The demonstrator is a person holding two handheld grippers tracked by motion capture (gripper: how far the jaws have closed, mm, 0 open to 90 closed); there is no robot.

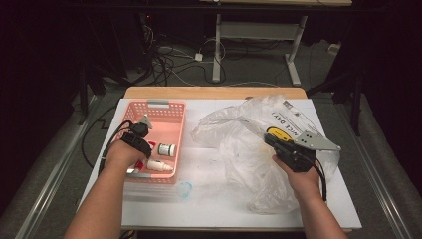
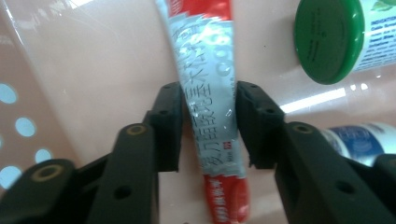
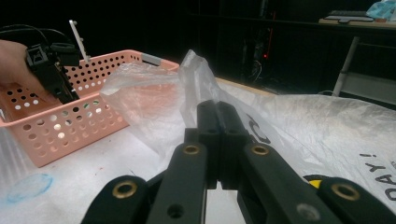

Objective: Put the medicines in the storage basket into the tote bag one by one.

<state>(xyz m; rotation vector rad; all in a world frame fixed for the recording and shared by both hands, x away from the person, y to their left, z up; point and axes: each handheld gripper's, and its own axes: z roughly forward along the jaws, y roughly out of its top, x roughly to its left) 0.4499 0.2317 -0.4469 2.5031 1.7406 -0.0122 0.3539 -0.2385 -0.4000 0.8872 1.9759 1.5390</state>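
Evidently the pick-up step is in hand: the left gripper (image 2: 208, 123) straddles the red-and-silver tube (image 2: 210, 93) lying in the pink basket (image 1: 171, 107) at nine o'clock on the worktop (image 1: 209, 199), pads not quite pressing, while the right gripper (image 3: 218, 123), pressed together, pinches the plastic bag (image 3: 154, 93) at three o'clock, so next comes a firm squeeze, then a lift toward the bag.

The high view looks forward and down over the white table (image 1: 209, 199). The left gripper view peers straight down, close, into the pink basket (image 2: 93, 70). The right gripper view looks level across the table, sharing that basket (image 3: 70, 121) to its left.
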